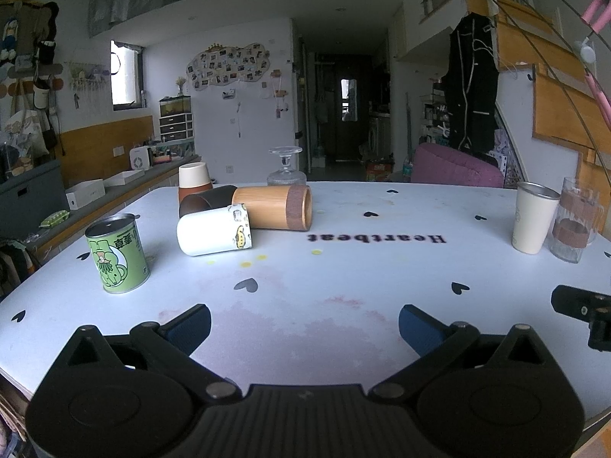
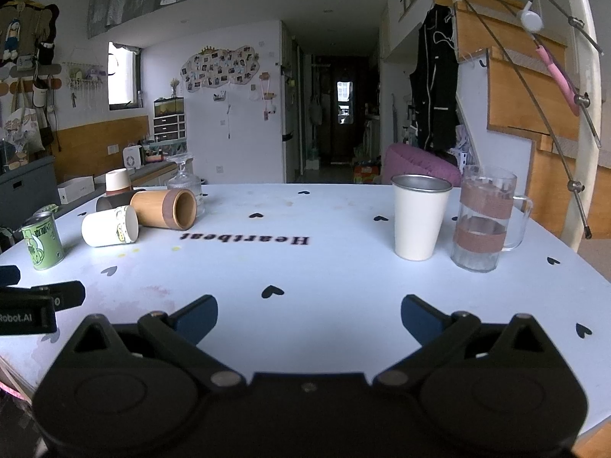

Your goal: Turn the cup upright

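While my left gripper (image 1: 304, 322) and right gripper (image 2: 309, 315) hover wide apart, the smooth white counter (image 1: 343, 274) with heart prints carries a bamboo cup (image 1: 273, 207) lying sideways.

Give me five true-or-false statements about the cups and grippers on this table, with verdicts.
1. The bamboo cup lies on its side. True.
2. The left gripper holds the white cup. False: it is open and empty, short of the cups.
3. The cream tumbler stands upright. True.
4. The green can has tipped over. False: it stands on end.
5. The right gripper is shut. False: its fingers are spread.
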### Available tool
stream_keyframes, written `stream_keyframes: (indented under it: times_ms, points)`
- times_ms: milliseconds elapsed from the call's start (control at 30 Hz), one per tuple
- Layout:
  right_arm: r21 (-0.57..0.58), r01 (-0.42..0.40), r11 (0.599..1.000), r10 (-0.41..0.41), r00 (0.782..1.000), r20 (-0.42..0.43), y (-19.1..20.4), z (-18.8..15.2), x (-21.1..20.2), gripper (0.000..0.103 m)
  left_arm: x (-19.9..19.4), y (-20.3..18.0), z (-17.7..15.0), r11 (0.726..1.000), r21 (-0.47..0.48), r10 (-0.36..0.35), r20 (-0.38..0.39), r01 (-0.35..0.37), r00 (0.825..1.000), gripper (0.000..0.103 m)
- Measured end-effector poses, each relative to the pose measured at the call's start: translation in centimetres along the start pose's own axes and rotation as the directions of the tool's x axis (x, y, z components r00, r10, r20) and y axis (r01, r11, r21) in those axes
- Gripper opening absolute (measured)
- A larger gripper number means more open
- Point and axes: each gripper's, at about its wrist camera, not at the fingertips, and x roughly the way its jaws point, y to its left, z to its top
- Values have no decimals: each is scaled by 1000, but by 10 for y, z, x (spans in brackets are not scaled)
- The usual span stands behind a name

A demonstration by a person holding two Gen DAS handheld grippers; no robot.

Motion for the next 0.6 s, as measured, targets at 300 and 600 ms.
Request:
stream_keyframes:
  times_ms: [300,600]
  points:
    - [0,-3,1000,3,1000,1,-3,1,0,103,6,22,17,999,-13,48,53,-47,997,103]
    - [-4,-14,1000,14,1000,1,2,-1,1,103,35,77,53,978,-15,206,128,-206,970,103]
